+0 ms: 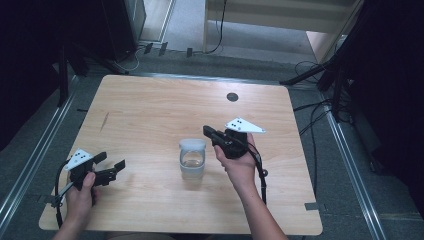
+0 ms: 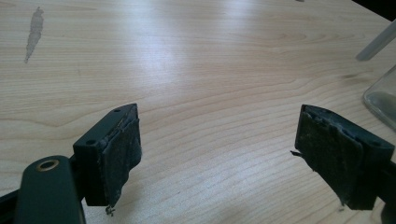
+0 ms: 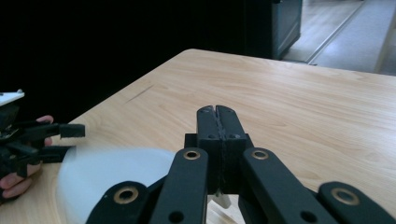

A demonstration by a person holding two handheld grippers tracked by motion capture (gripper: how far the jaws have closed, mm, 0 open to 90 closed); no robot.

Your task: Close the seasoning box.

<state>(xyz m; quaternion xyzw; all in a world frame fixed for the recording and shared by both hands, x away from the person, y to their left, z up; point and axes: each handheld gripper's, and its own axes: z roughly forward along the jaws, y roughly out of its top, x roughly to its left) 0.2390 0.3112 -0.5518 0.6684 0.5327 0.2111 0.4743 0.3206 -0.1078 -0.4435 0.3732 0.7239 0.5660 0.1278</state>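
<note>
The clear jar (image 1: 192, 161) with its pale lid stands upright near the middle of the table (image 1: 150, 105), a little toward my edge. My right gripper (image 1: 210, 132) hangs just off the jar's 2 o'clock, jaws pressed flat together with nothing between them, nose aimed toward 10 o'clock and riding above lid height; in the right gripper view the white lid (image 3: 116, 179) lies just below and left of my closed jaws. My left gripper (image 1: 111, 166) sits well apart at the jar's 9 o'clock, jaws spread wide and empty, pointing toward 3 o'clock straight at the jar; in the left gripper view the glass wall (image 2: 383, 95) shows just at the right edge.

The right gripper is the nearer one by far. The jar's long axis runs straight up, so I judge the lid is best met from above, and my right jaws would have to open first. The table between my left gripper and the jar is bare wood; a dark round grommet (image 1: 232, 97) lies far off at 12 o'clock, out of the way.
</note>
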